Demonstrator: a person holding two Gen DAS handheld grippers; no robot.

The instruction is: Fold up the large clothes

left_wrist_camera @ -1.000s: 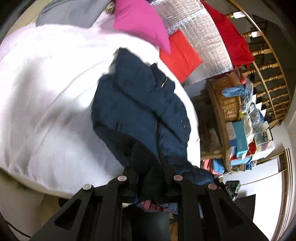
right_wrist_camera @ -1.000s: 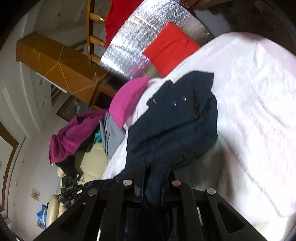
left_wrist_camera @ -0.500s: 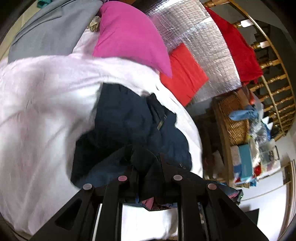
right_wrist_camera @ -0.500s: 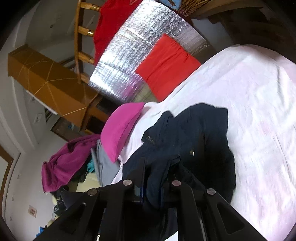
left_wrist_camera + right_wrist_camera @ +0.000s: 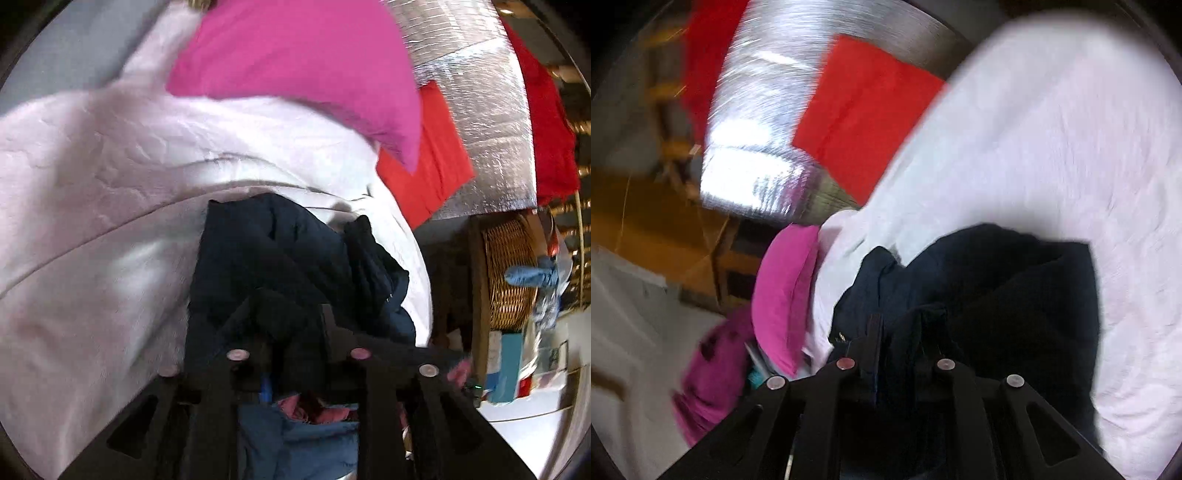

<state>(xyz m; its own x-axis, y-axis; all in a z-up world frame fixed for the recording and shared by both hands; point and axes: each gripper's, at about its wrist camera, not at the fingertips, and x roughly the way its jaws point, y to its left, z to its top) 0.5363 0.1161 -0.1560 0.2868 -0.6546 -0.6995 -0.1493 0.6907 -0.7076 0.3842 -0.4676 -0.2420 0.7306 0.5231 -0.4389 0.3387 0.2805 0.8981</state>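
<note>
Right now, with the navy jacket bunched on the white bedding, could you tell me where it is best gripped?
Probably by its hem edge nearest the person, where both the left gripper and right gripper are shut on the navy jacket. That edge is free and thin enough to pinch; the far part lies heaped on the white bedding, offering no clean edge.

From where I stood, nothing could be read: no label, brand, number or sign showed clearly on anything in either view.
</note>
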